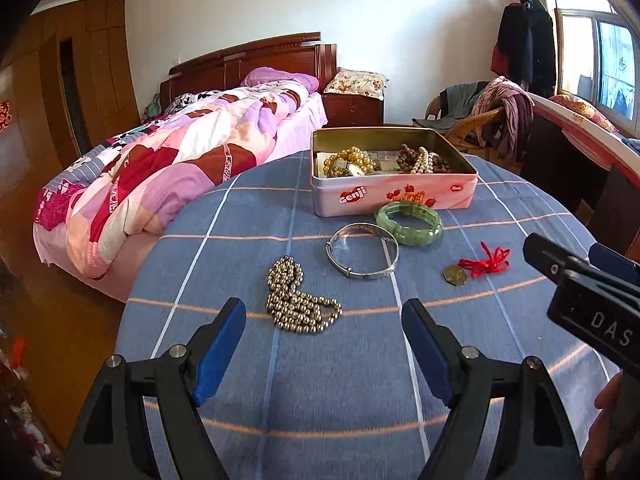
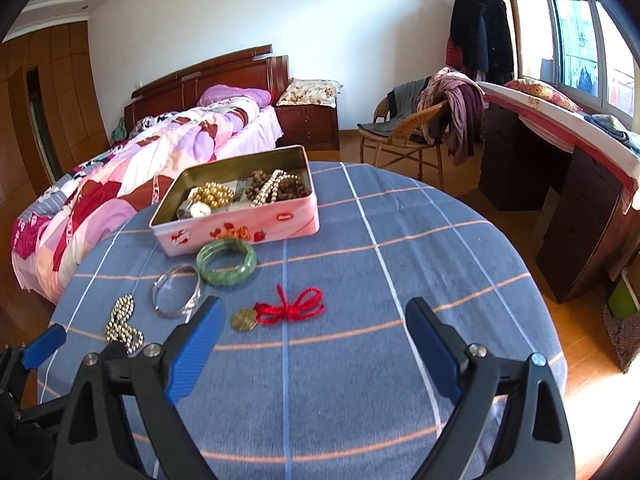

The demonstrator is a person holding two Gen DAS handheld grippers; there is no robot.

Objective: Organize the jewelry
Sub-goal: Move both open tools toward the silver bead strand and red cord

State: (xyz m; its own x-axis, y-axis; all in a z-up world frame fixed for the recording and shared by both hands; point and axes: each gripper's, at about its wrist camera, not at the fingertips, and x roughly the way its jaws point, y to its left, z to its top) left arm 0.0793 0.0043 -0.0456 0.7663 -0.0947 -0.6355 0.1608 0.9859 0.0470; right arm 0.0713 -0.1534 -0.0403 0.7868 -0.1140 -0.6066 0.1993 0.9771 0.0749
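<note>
Pink tin (image 1: 394, 196), lid off, stands at the far middle of the tabletop (image 1: 340, 380); it already contains gold beads (image 1: 350, 160), a brown-and-pearl bead strand (image 1: 426, 160) and what looks like a watch, so it is judged to be the collecting box for the task. Four pieces lie loose in front of it, presumably awaiting transfer: green bangle (image 1: 409, 224), touching the tin's front wall; silver bangle (image 1: 362, 250), its rim overlapping the green one; a heap of metallic bead necklace (image 1: 298, 304), nearest the left gripper (image 1: 324, 312); and a small brass pendant (image 1: 455, 275) tied to a red cord (image 1: 486, 261), off to the right and apart from the rest. Left gripper: jaws spread wide, holding nothing, hovering above the cloth with the bead heap lying just ahead between them, which suggests that heap as its likely first pick. Right gripper (image 2: 316, 316): jaws likewise wide apart and empty, aimed over the near half of the tabletop, the pendant and red cord just ahead toward its left jaw. Surface: round tabletop under a blue cloth with white and orange check lines, lying smooth; soft cloth may let the beads sink and snag slightly when pinched. Room: bedroom, with a bed (image 1: 168, 168) under a pink patchwork quilt to the left, dark wooden headboard, nightstand with cushion, wicker chair (image 2: 404, 136) draped in clothes, dark desk beneath a window on the right, coats hanging beside it, wood floor.
</note>
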